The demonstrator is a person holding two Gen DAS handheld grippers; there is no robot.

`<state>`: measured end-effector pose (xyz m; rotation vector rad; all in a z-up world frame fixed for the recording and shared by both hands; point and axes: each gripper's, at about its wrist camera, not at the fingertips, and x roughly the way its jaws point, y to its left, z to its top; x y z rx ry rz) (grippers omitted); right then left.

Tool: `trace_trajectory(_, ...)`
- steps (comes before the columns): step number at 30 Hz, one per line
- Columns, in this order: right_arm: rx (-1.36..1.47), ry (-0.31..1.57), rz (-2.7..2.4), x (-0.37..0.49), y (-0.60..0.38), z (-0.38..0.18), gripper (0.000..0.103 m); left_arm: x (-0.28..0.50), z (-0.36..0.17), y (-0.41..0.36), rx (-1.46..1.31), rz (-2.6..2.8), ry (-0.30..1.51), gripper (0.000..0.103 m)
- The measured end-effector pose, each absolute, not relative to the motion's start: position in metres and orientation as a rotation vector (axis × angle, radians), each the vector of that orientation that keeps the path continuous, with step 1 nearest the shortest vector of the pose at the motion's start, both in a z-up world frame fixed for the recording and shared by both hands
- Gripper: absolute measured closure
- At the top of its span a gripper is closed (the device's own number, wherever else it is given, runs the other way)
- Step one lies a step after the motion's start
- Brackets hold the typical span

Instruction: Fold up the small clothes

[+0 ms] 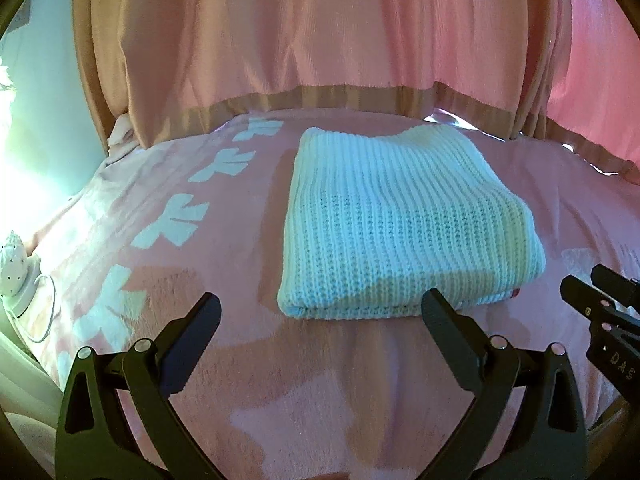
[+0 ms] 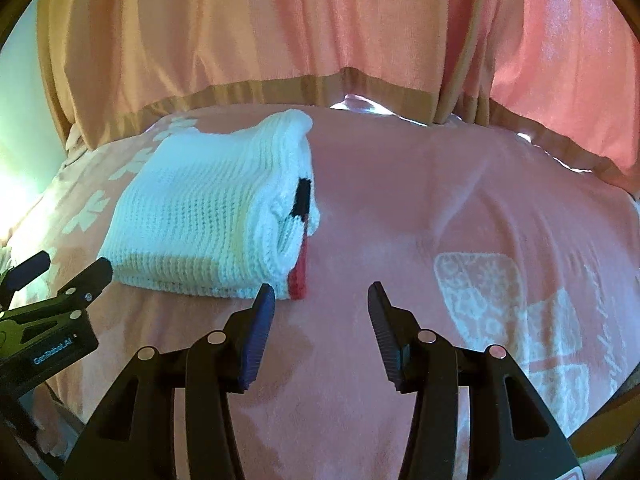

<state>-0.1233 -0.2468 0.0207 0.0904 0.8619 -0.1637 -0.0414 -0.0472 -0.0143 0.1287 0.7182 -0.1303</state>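
on fuzzy pink blanket (image 1: 248, 380), a folded rectangular ribbed white knit (image 1: 400, 224).

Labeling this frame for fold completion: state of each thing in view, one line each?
white knit garment: folded into a compact stack, lying flat on the blanket, held by nothing.
pink blanket: spread out, slightly wrinkled.
curtain: drawn, hanging behind the blanket.
left gripper: open, empty, at the garment's near edge.
right gripper: open, empty, beside the garment's near corner.
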Motion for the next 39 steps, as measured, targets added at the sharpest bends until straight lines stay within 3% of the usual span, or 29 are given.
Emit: trace_trajectory(39,0.065,0.878,-0.138,-0.12,-0.231,0.01,0.051,-0.042,-0.028,-0.061,0.153,-0.149,0.76,0.005)
